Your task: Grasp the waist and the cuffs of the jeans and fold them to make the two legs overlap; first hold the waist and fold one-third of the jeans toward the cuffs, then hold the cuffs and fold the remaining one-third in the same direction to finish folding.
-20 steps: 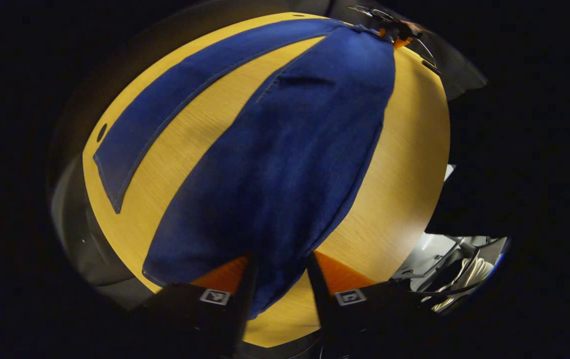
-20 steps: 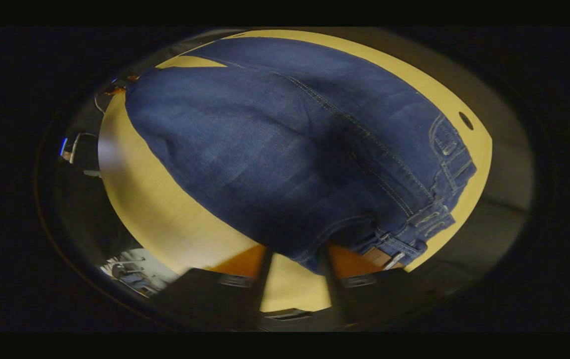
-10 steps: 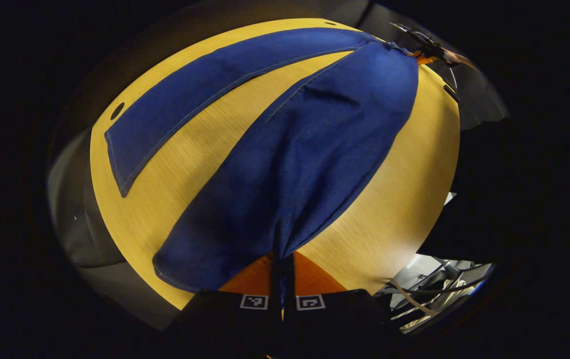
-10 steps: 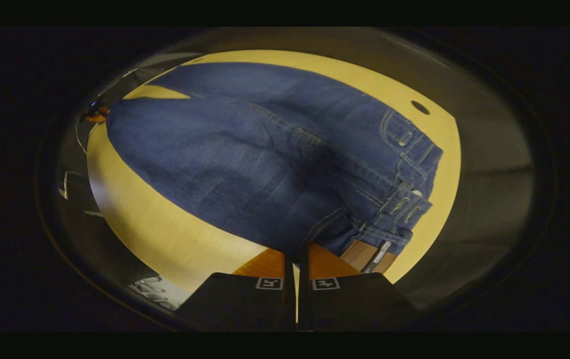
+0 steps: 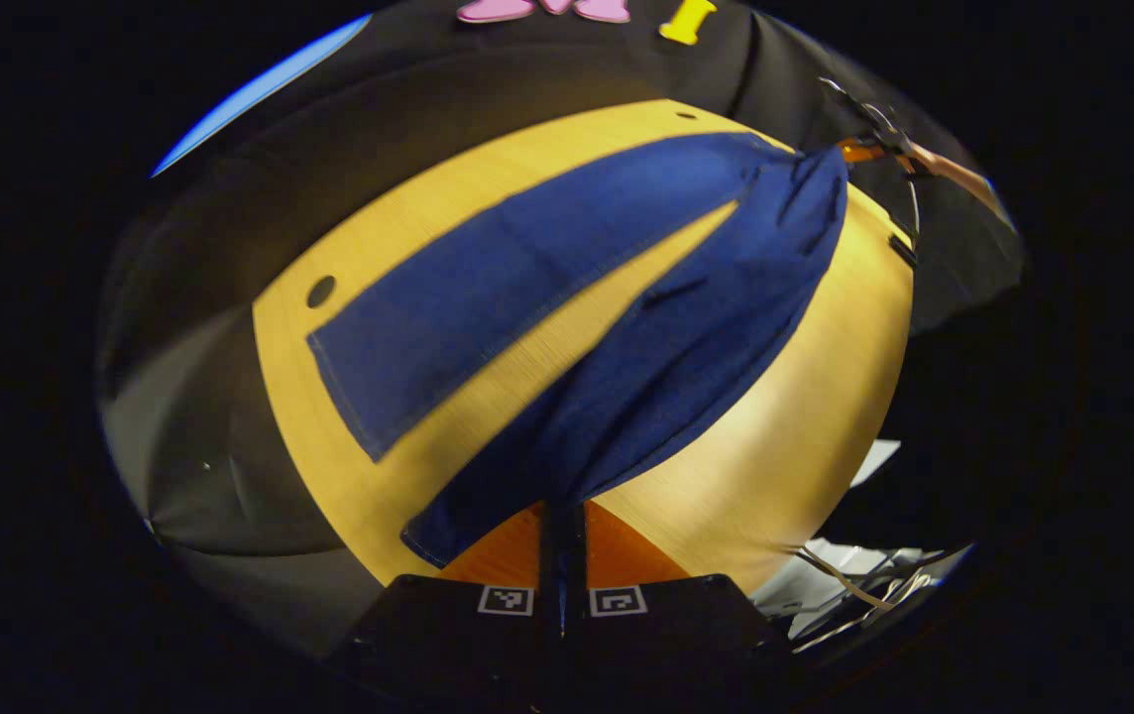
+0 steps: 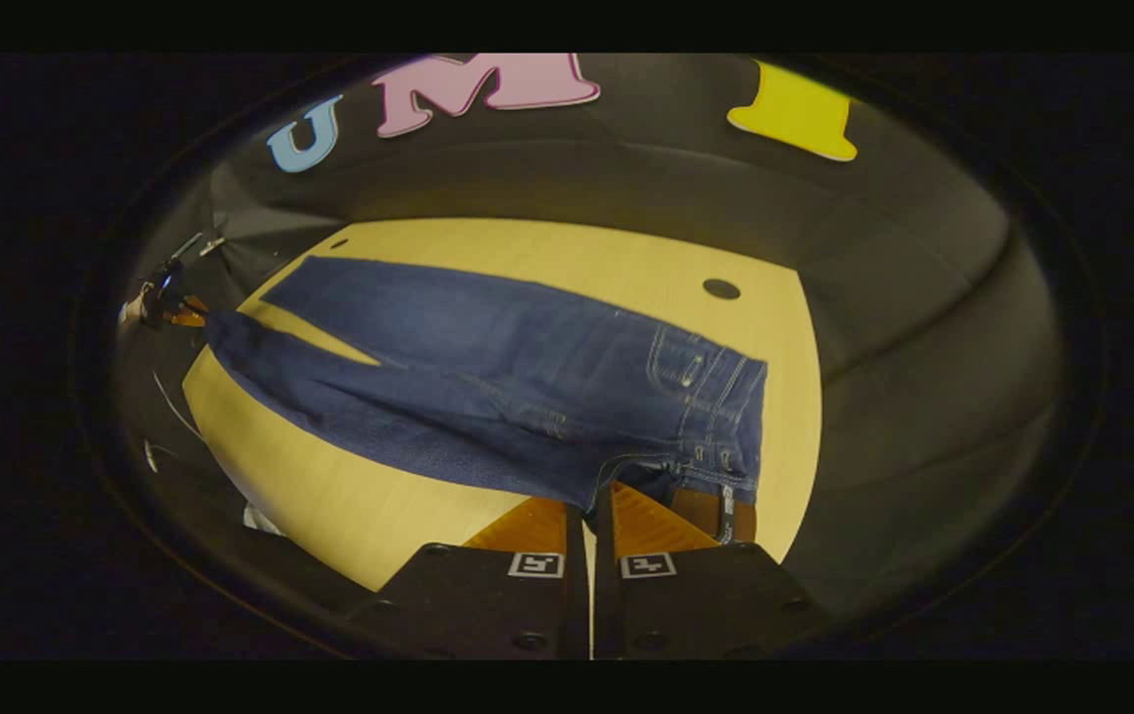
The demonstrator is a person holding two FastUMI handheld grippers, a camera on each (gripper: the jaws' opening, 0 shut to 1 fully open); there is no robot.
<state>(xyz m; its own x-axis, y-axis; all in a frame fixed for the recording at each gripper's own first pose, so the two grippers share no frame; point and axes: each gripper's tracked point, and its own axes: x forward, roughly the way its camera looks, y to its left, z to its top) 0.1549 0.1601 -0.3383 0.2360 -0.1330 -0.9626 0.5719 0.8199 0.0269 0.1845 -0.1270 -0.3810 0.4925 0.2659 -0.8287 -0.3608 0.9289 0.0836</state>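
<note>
Your left gripper [image 5: 562,526]: fingers closed together, pinching the cuff [image 5: 488,516] of the near leg of one pair of dark blue denim jeans [image 5: 666,327]. The pinched leg rises off the table toward the fingers; its hem hangs just left of them.

Your right gripper [image 6: 589,511]: fingers likewise drawn together, clamped on the waistband edge [image 6: 626,471] of the same jeans [image 6: 488,387], beside a brown leather patch [image 6: 716,511]. The waist corner is lifted slightly.

Jeans, one pair, two legs. In the left gripper view, the far leg [image 5: 488,288] lies flat on the yellow wood-grain table [image 5: 795,416], spread away from the held leg, bare tabletop showing as a wedge between them. In the right gripper view, belt loops and pocket stitching show near the waist.

Table, one; two dark round holes in its surface, one [image 6: 722,289] past the waist, one [image 5: 320,291] near the far leg's cuff.

Each view catches the opposite gripper small at the far end of the jeans: [image 5: 869,149] and [image 6: 170,302].

Containers: none to list.
</note>
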